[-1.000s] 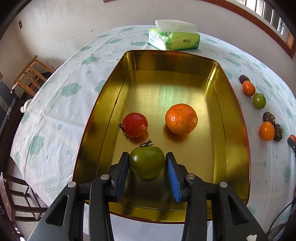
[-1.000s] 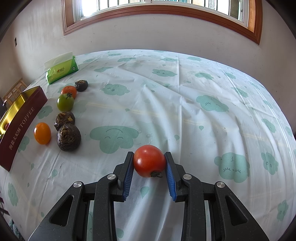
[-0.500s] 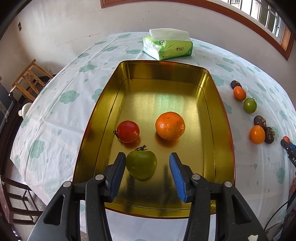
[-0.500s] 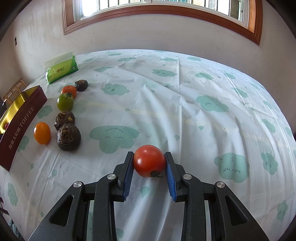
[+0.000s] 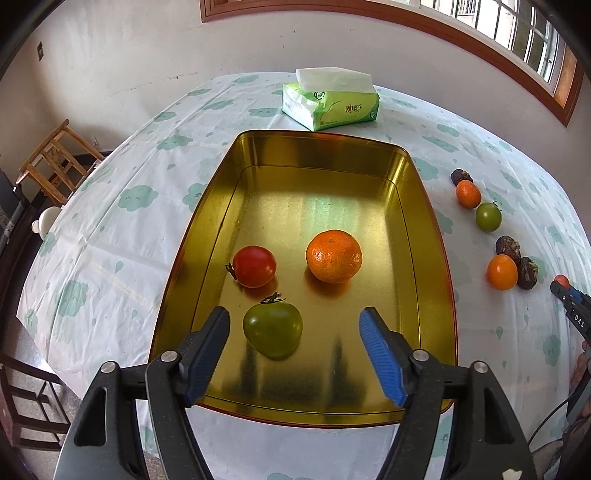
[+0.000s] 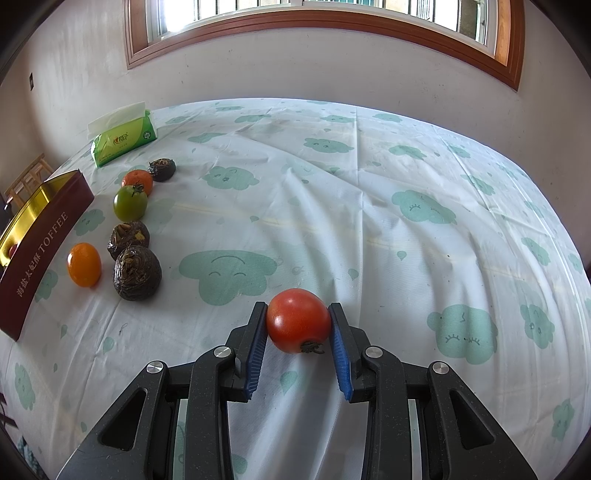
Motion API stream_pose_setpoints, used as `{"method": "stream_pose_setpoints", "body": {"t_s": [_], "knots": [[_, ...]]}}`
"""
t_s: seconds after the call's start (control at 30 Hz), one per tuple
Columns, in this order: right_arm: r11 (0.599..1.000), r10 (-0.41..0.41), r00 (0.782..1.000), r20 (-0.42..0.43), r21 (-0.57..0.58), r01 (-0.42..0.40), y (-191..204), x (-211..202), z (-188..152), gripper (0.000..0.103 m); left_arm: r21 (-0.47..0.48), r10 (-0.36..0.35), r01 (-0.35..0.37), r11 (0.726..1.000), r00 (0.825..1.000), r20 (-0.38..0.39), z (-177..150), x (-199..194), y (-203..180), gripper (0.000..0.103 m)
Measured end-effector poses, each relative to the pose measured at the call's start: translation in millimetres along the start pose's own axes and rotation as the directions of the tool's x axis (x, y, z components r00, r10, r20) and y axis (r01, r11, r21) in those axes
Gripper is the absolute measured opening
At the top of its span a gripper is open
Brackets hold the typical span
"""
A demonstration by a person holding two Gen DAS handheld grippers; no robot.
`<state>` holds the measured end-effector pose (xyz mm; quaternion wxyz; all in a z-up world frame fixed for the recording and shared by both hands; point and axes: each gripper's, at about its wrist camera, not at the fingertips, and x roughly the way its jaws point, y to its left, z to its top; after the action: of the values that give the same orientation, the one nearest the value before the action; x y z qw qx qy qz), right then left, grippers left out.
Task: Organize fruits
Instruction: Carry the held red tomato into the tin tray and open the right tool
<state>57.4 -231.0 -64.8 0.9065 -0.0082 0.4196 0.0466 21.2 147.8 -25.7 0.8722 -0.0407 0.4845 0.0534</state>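
In the gold tin, a green tomato is being freed between the left gripper's opening jaws, while a red tomato is held clamped by the right gripper.

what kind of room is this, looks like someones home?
Most likely a home dining room: a table under a cloud-print tablecloth, a wood-framed window above it, a wooden chair beside it, and a tissue pack.

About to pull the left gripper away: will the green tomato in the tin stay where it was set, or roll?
The green tomato probably stays: it looks lopsided and lies on its side, stem up. The gold tin has a smooth, glossy floor, so a nudge might slide it, though the walls would stop it. The left gripper jaws are opening, pads clear of it, so withdrawing shouldn't drag it.
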Motion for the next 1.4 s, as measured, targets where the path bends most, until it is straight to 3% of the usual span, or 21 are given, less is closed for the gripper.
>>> {"method": "stream_pose_setpoints", "body": {"t_s": [0.47,0.63,0.8,1.17,1.4], "knots": [[1.000,-0.004,1.000,-0.007,0.017,0.004,-4.1,-0.5,0.7,0.033,-0.023,-0.015,0.015,1.000,1.000,0.022,-2.7,-5.7,3.4,0.078],[0.999,-0.009,1.000,0.004,0.031,0.008,-9.2,-5.4,6.4,0.033,-0.024,-0.018,0.019,1.000,0.999,0.040,-4.8,-9.9,4.4,0.087],[1.000,-0.005,1.000,0.026,0.021,0.005,-3.1,-19.7,14.7,0.033,-0.024,-0.020,0.022,0.999,0.998,0.054,-5.2,-12.0,3.6,0.089],[0.990,0.118,0.990,0.078,-0.083,-0.111,65.0,-48.8,39.0,0.033,-0.033,0.002,0.001,0.999,0.996,0.095,-9.1,-25.1,9.0,0.089],[0.946,0.271,0.960,0.067,-0.200,-0.254,139.6,-59.7,48.3,0.033,-0.090,0.026,-0.015,0.996,0.993,0.115,-12.5,-36.8,29.9,0.089]]}}
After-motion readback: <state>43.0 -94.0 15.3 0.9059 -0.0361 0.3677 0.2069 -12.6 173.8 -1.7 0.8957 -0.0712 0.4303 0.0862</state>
